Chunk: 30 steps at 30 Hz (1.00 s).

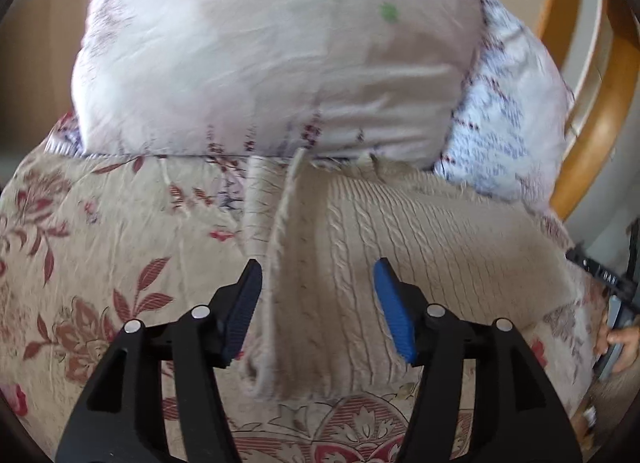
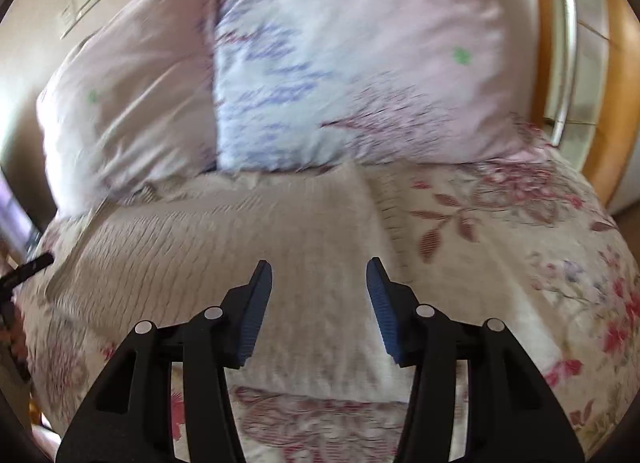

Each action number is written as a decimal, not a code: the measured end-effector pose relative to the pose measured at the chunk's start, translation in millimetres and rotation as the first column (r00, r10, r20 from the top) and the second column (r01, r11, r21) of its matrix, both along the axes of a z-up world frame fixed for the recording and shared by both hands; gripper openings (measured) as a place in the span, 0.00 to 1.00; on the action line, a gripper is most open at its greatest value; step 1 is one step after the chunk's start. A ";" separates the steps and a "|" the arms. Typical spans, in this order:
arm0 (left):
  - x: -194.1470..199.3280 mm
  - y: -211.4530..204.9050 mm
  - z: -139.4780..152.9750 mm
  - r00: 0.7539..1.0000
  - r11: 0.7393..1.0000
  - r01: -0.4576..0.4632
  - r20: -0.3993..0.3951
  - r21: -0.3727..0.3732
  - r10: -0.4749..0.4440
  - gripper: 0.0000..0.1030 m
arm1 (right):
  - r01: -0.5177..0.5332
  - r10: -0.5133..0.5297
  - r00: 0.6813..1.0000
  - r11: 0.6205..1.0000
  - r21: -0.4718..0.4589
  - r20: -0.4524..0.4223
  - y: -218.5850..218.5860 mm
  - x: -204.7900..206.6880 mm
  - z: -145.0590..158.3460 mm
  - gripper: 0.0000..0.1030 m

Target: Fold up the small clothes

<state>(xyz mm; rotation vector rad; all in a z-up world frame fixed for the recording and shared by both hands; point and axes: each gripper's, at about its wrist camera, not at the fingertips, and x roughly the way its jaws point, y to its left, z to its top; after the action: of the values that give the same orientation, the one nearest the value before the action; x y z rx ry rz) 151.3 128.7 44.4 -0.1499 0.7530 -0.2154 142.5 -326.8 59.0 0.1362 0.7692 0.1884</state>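
Both tools parted and empty: left tool [image 1: 318, 305], right tool [image 2: 320, 309], hovering just above the cream knit sweater [image 1: 360, 247]. Spread flat on the floral bedspread [image 1: 100, 263], collar end touching the pillows [image 1: 260, 63] at the head edge. Risk: pinching bedspread along with knit, dragging both; loose left fold slumping open

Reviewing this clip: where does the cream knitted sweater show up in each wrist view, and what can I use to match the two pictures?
Left wrist view: the sweater lies centre to right, beyond the open left gripper.
Right wrist view: the sweater fills the centre and left, beyond the open right gripper.
Shared landmark: the blue-patterned pillow behind the sweater.
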 end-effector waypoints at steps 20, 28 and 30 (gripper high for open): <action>30.9 31.2 -29.9 0.984 0.987 -0.079 -0.170 -0.140 0.055 0.60 | -0.077 0.071 0.987 0.996 -0.033 -0.145 29.5 15.7 -35.7 0.79; 63.7 51.6 -47.5 0.967 0.920 -0.160 -0.246 -0.358 0.073 0.50 | -0.075 0.078 0.984 0.997 0.027 -0.160 22.0 18.1 -34.1 0.79; 65.3 58.1 -49.4 0.966 0.900 -0.172 -0.246 -0.401 0.075 0.50 | -0.074 0.079 0.984 0.997 0.034 -0.160 21.0 18.0 -33.8 0.79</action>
<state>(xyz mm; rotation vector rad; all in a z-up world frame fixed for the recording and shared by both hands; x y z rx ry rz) 216.7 186.8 -5.0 -0.6414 0.9124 -0.2392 160.5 -305.7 25.2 0.1495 0.9344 0.2635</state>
